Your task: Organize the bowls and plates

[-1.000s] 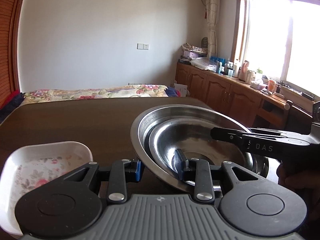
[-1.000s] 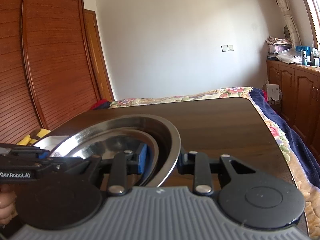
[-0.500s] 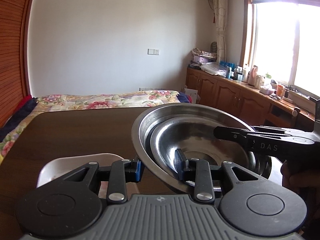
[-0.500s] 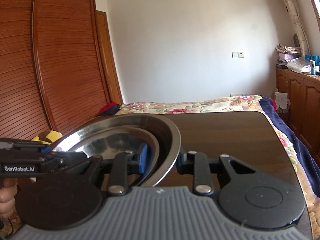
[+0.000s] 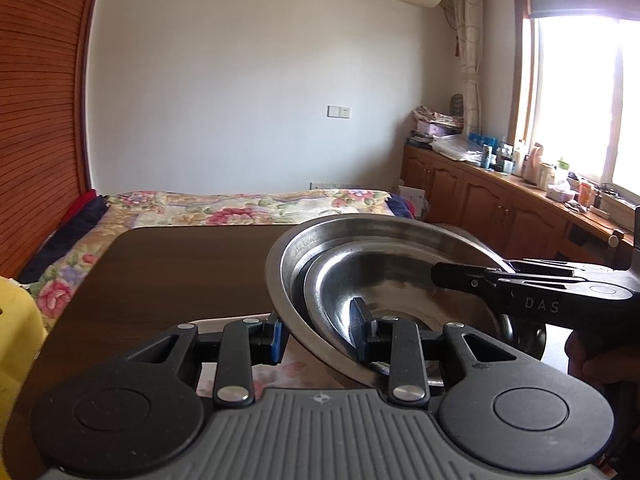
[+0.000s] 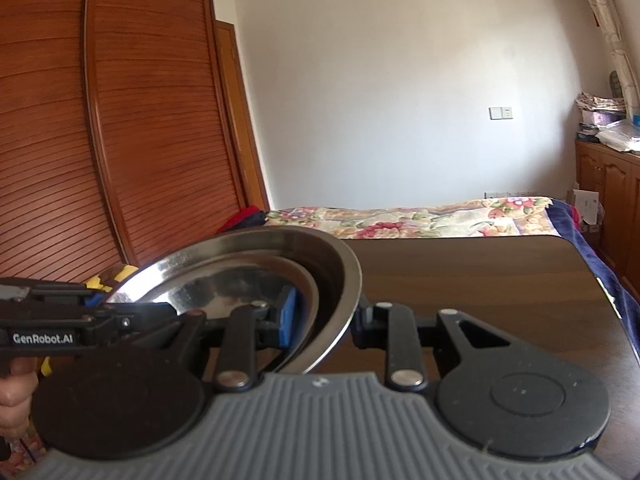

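A large steel bowl (image 5: 288, 256) with a smaller steel bowl (image 5: 400, 280) nested inside is held up above the dark wooden table (image 5: 180, 272). My left gripper (image 5: 318, 338) is shut on the stack's left rim. My right gripper (image 6: 326, 322) is shut on the right rim of the stack (image 6: 340, 256). The right gripper also shows in the left wrist view (image 5: 520, 296), and the left gripper shows in the right wrist view (image 6: 80, 320). A white floral dish (image 5: 240, 364) lies on the table, mostly hidden under the left gripper.
A bed with a floral cover (image 5: 248, 208) lies beyond the table's far edge. A wooden wardrobe (image 6: 100, 140) stands to the left. Cabinets (image 5: 500, 200) with clutter run under the window at right. A yellow object (image 5: 16, 328) sits at the table's left.
Both grippers have lifted the nested bowls higher and carried them left over the white dish, which is now mostly hidden beneath the left gripper.
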`<action>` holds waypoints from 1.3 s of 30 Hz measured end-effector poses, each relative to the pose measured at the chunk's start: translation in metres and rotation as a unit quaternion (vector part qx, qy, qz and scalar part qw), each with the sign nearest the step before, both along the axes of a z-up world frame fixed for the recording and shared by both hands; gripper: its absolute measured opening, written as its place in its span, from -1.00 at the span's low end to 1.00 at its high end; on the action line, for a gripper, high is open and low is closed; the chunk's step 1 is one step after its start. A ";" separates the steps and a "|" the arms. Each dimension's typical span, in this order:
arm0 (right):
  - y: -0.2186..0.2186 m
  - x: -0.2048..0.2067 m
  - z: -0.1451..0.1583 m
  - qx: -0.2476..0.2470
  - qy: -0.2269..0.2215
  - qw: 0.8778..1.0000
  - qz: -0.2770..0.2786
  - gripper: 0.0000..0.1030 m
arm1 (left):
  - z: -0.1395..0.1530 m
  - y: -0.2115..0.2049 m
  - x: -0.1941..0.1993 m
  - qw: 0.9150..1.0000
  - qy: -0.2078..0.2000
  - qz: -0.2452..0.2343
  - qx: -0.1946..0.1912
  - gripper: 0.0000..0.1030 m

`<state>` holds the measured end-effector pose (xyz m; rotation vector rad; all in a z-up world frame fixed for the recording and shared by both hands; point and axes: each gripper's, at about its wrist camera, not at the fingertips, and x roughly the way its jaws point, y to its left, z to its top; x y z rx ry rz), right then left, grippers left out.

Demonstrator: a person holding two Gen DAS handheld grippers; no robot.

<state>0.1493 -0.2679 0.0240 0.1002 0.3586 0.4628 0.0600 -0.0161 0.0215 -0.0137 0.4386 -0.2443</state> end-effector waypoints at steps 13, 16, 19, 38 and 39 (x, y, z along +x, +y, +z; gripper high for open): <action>0.044 0.004 -0.001 -0.007 0.012 0.999 0.040 -0.42 | -0.005 0.040 -0.002 0.999 0.008 0.039 -0.009 -0.34; 0.053 0.004 -0.001 -0.012 0.014 0.999 0.047 -0.42 | -0.007 0.048 -0.003 0.999 0.011 0.045 -0.010 -0.34; 0.062 0.005 -0.002 -0.015 0.017 0.998 0.053 -0.42 | -0.008 0.055 -0.003 0.999 0.014 0.049 -0.010 -0.34; 0.091 0.011 -0.018 -0.035 0.042 0.996 0.067 -0.42 | -0.037 0.073 0.002 0.997 0.042 0.055 -0.016 -0.33; 0.091 0.011 -0.020 -0.036 0.043 0.996 0.066 -0.42 | -0.038 0.073 0.002 0.997 0.041 0.056 -0.014 -0.32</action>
